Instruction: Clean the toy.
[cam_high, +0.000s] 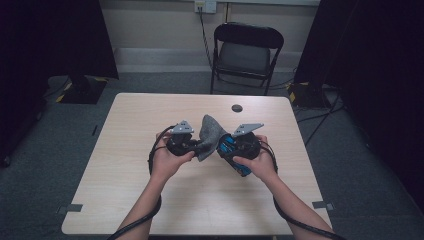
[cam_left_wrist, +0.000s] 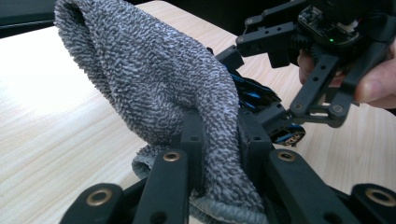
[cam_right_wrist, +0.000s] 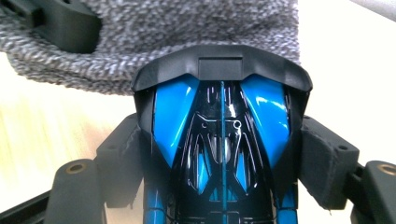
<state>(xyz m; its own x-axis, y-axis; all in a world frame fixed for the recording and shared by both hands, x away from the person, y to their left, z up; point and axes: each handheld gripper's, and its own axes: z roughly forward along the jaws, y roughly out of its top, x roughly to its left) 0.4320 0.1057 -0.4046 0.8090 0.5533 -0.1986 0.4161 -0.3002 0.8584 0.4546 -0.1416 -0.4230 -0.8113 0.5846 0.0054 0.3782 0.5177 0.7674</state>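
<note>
Nubbly grey cloth meets glossy, angular blue-and-black toy car.

Honestly I can't read a single word, label, brand or number anywhere here. The grey towel in my left claw is plain, and the blue-and-black toy car in my right claw has no lettering I can make out.

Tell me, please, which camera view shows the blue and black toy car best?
The right gripper view: the toy car sits close between the jaws, its glossy blue panels plain. The high view shows a small blue patch beside the grey cloth; the left gripper view shows a sliver behind that cloth.
</note>
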